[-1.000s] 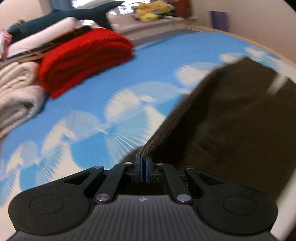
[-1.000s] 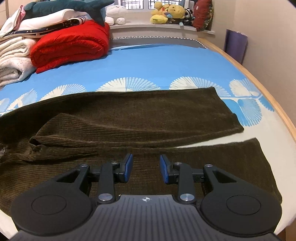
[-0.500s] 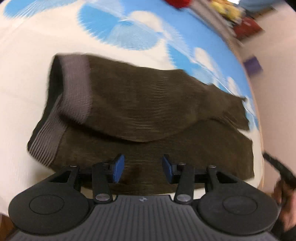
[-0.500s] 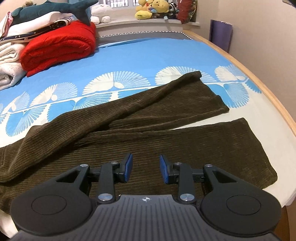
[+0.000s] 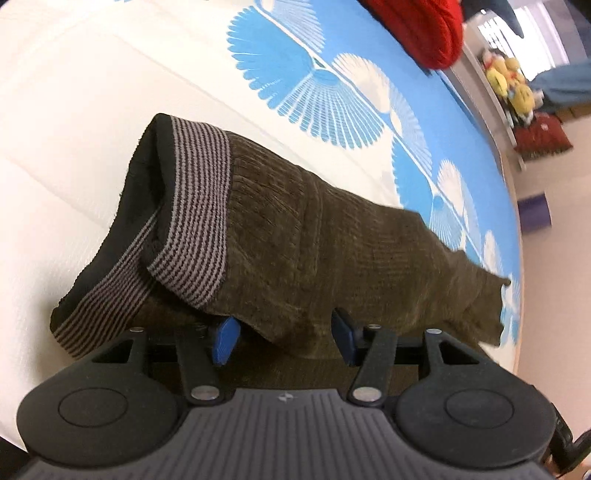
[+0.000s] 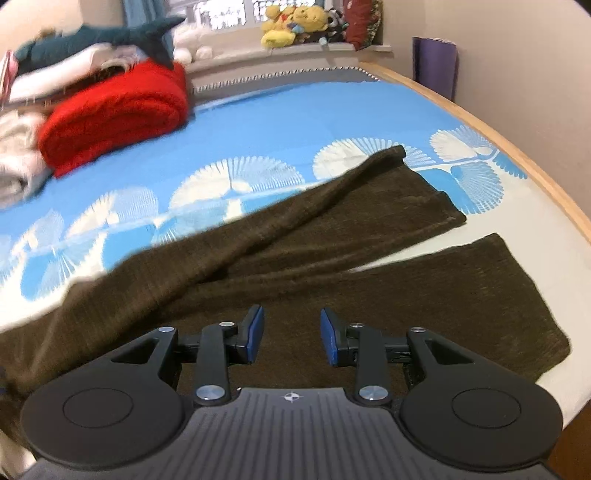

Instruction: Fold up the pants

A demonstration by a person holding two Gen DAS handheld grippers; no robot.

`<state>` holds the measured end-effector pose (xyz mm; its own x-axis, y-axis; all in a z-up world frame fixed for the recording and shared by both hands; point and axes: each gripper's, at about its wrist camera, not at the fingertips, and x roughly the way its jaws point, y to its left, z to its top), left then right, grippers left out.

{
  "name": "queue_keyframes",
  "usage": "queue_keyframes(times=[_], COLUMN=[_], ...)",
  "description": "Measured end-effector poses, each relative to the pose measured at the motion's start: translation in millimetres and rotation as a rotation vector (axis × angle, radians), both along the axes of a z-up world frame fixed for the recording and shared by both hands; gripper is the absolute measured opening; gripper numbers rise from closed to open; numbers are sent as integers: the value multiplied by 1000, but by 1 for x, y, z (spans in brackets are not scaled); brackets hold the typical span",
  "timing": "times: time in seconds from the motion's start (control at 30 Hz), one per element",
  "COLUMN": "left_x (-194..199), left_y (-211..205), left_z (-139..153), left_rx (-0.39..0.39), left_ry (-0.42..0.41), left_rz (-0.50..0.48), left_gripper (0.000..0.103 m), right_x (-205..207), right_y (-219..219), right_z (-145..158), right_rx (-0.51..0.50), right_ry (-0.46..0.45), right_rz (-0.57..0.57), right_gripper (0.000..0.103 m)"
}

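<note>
Dark brown corduroy pants (image 5: 332,236) lie on the bed, with a grey striped waistband (image 5: 195,206) at the left in the left wrist view. My left gripper (image 5: 282,338) is open at the near edge of the waist end, and a fold of fabric sags between its fingers. In the right wrist view the pants (image 6: 332,258) stretch across, the far leg slanting over the near leg, both hems at the right. My right gripper (image 6: 291,334) is open and empty just above the near leg.
A red folded blanket (image 6: 114,114) and stacked linens with a plush shark (image 6: 103,40) sit at the bed's far left. Stuffed toys (image 6: 295,26) line the windowsill. The wooden bed edge (image 6: 517,158) and wall are at the right.
My left gripper let go of the pants' edge, opened, and swung over to the waistband end. The far leg has been drawn over the near one. My right gripper stays open.
</note>
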<state>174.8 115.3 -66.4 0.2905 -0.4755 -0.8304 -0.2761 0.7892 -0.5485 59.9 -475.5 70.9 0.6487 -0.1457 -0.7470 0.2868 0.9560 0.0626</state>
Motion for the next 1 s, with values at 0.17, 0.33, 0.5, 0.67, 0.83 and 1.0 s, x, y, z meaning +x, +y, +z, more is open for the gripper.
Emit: queue_keyframes(times=[0.17,0.33,0.5,0.67,0.83,1.0], left_x=[5,5,3,5,9,13], left_y=[2,6,6,4,8,1], left_z=[-1,-2,3,2,-5,-10], left_rx=[1,84,107,119,56,87], left_ry=[3,12,-25,-20,20,44], left_rz=[17,-5,-30,-39,5,-14], left_gripper=[45,11,9,11,26,28], right_x=[18,58,108,152,187,204], right_y=[-11,-29,-44,-32,-20,-21], right_z=[3,-17,-66,-102,-127,-145], right_rx=[87,240,411,417,419,454], right_ry=[-88,-87,-7,70,94,101], right_rz=[-57,-120,-187,-206,-204,-245], right_gripper=[35,35,37,40,48,49])
